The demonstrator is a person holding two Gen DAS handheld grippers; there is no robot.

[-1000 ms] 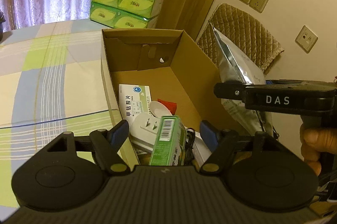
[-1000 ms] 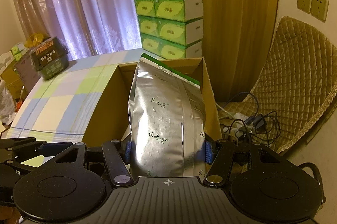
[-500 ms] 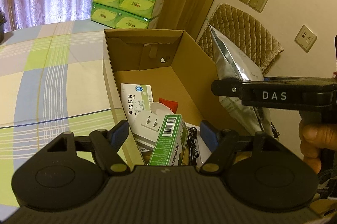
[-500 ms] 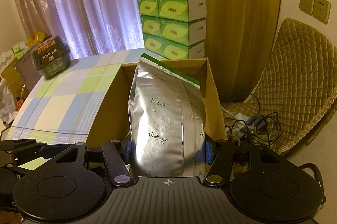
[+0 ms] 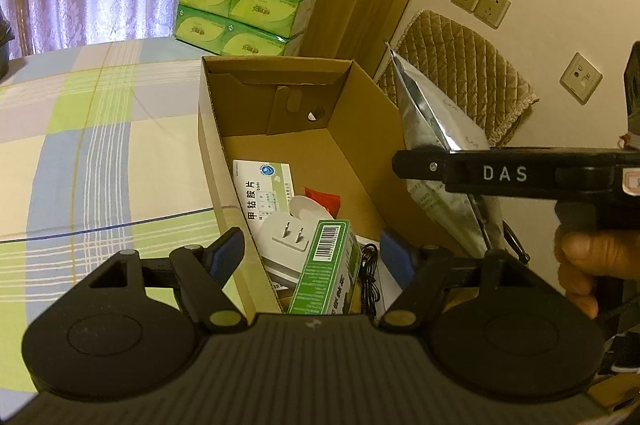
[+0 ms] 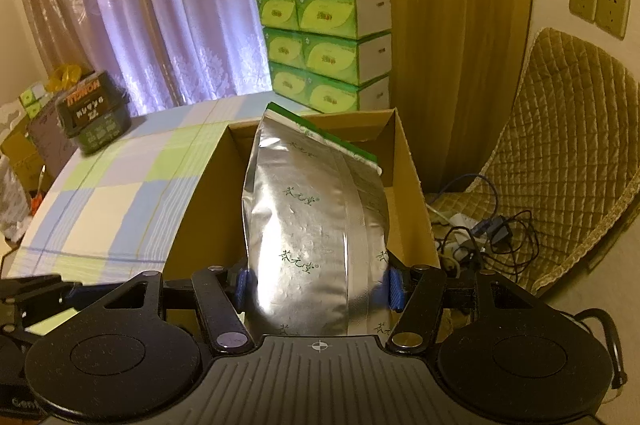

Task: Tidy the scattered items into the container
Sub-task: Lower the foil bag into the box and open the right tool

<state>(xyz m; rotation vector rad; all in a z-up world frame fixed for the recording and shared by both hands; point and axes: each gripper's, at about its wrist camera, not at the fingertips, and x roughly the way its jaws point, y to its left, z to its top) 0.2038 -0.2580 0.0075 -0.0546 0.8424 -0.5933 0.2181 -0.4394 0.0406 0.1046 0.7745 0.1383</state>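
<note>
The right gripper's (image 6: pixel 318 283) blue-padded fingers (image 6: pixel 394 289) pinch a crinkled silver foil pouch (image 6: pixel 316 217) above the open brown cardboard box (image 5: pixel 360 129); the left gripper (image 5: pixel 312 255) hovers spread and empty. Inside already: a white plug adapter (image 5: pixel 286 239) and a green carton (image 5: pixel 328 273). Nearly done, I'd say, with only the pouch outstanding.

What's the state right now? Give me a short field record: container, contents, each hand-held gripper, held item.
container: open cardboard box on the plaid tablecloth
contents: white medicine box, white plug adapter, green carton, black cable, something red
left hand-held gripper: open, empty, over the box's near end
right hand-held gripper: shut on silver foil pouch
pouch position: upright, beside the box's right wall, not yet inside
</note>
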